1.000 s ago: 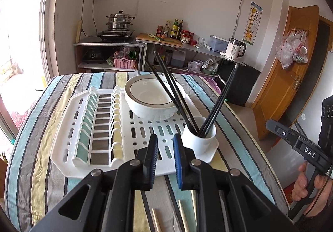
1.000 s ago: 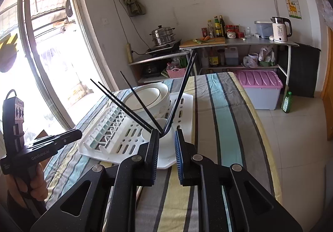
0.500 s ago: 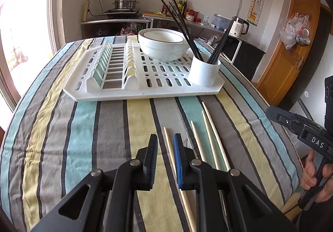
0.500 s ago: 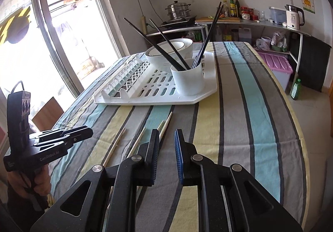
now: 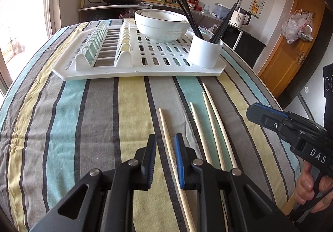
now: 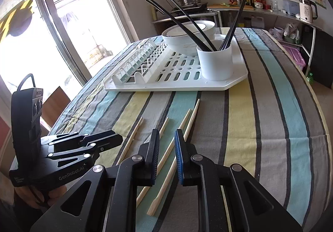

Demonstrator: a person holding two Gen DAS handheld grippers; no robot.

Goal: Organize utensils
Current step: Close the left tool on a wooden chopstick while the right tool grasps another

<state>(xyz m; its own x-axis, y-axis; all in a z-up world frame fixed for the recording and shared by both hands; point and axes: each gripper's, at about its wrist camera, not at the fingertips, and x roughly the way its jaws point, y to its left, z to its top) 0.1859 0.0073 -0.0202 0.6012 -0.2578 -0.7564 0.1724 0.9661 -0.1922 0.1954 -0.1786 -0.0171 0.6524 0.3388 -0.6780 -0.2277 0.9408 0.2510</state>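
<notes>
With both grippers slightly parted and empty, the left gripper (image 5: 165, 149), just eased wider, should straddle the leftmost wooden chopstick (image 5: 166, 130) squarely while the right gripper (image 6: 166, 144) centres over its neighbour (image 6: 166, 154) before clenching

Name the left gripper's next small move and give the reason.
Probably lower the left gripper onto the leftmost pale wooden chopstick and close. Its jaws have just opened slightly and are empty; that chopstick lies on the striped tablecloth right under the gap, while the white cylindrical holder holds only black chopsticks.
</notes>
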